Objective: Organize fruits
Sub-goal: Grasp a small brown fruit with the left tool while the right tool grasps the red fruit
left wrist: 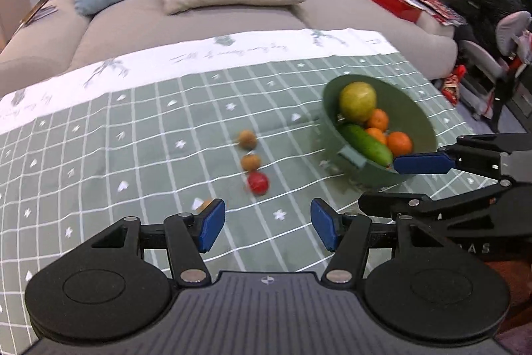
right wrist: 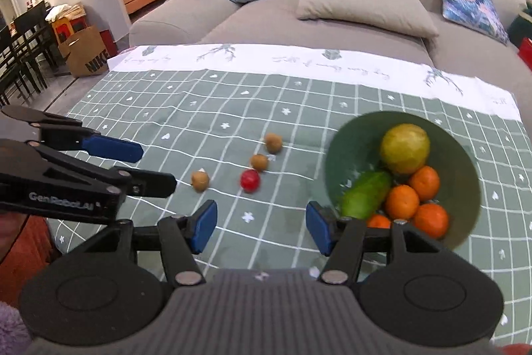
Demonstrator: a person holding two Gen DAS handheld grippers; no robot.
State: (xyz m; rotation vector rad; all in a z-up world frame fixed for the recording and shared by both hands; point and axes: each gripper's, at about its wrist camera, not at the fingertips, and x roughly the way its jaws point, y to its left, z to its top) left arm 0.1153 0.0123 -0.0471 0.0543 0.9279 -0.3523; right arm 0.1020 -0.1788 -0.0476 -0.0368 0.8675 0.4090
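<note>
Loose small fruits, 3 round brown ones (right wrist: 200,180) + a red one (right wrist: 250,180), lie on green grid tablecloth (right wrist: 199,108), frame centre, left of green bowl (right wrist: 465,162). We judge left gripper (left wrist: 264,227) nearer; right gripper (right wrist: 261,227) sits nearer the bowl. Both wide open, empty.

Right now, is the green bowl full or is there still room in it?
Partly full. The green bowl holds a yellow-green fruit, a cucumber and oranges, with bare inner wall showing.
</note>
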